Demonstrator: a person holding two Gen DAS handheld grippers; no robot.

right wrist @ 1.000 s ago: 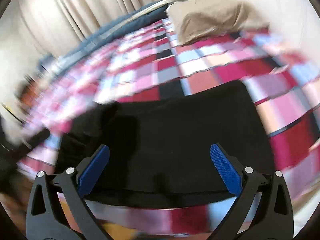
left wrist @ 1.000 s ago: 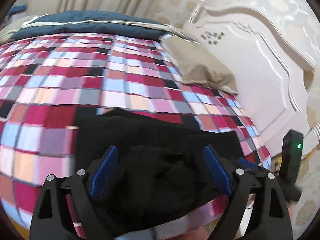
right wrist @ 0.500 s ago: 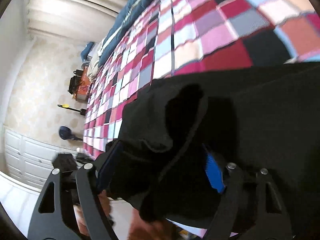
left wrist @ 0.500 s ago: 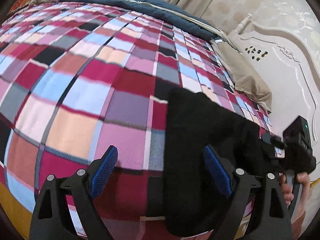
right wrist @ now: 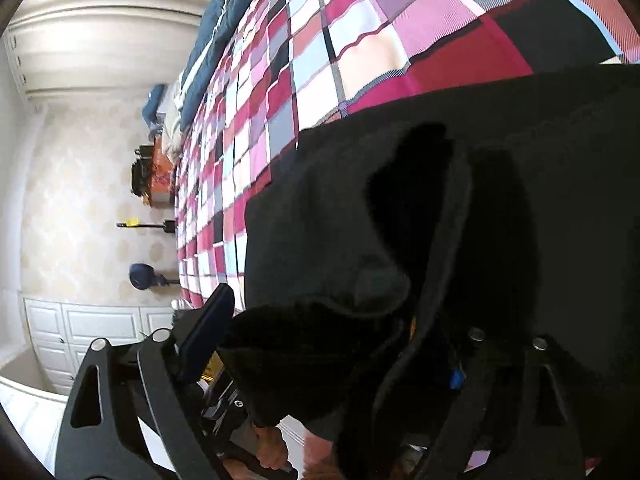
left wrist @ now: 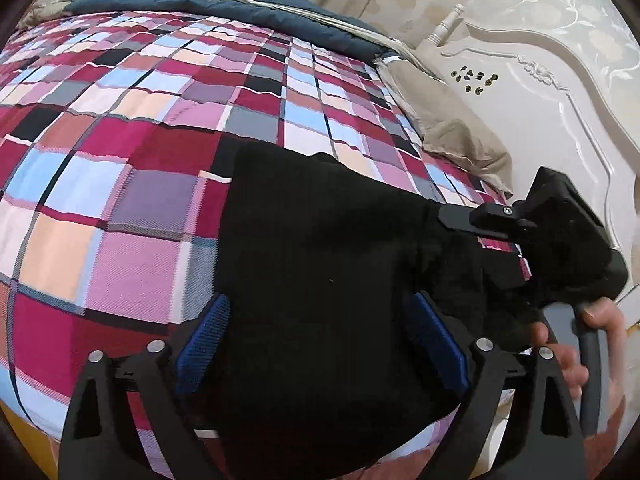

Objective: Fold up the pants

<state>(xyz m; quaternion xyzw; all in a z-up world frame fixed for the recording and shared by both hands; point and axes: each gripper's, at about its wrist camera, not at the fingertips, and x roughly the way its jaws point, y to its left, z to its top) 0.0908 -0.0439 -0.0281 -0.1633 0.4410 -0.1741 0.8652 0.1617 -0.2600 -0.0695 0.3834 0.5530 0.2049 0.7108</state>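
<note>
Black pants (left wrist: 320, 248) lie bunched on the plaid bedspread (left wrist: 132, 184) near the bed's front edge. My left gripper (left wrist: 320, 332) is open, its blue pads on either side of the fabric's near part. The right gripper body (left wrist: 560, 240) shows at the right of the left wrist view, pushed into the pants' right end. In the right wrist view the pants (right wrist: 460, 220) fill the frame and drape over my right gripper (right wrist: 332, 344); its left blue pad (right wrist: 208, 328) shows, the right one is mostly hidden by cloth. Its jaws stand wide apart.
A beige pillow (left wrist: 448, 120) and a white headboard (left wrist: 560, 112) are at the right. A dark blue duvet (left wrist: 224, 4) lies along the far side. The right wrist view shows white cabinets (right wrist: 80, 328) and floor items beyond the bed.
The left gripper has shifted right, so the pants now lie between its pads. The right gripper has pushed further into the bunched cloth, which now covers its right pad.
</note>
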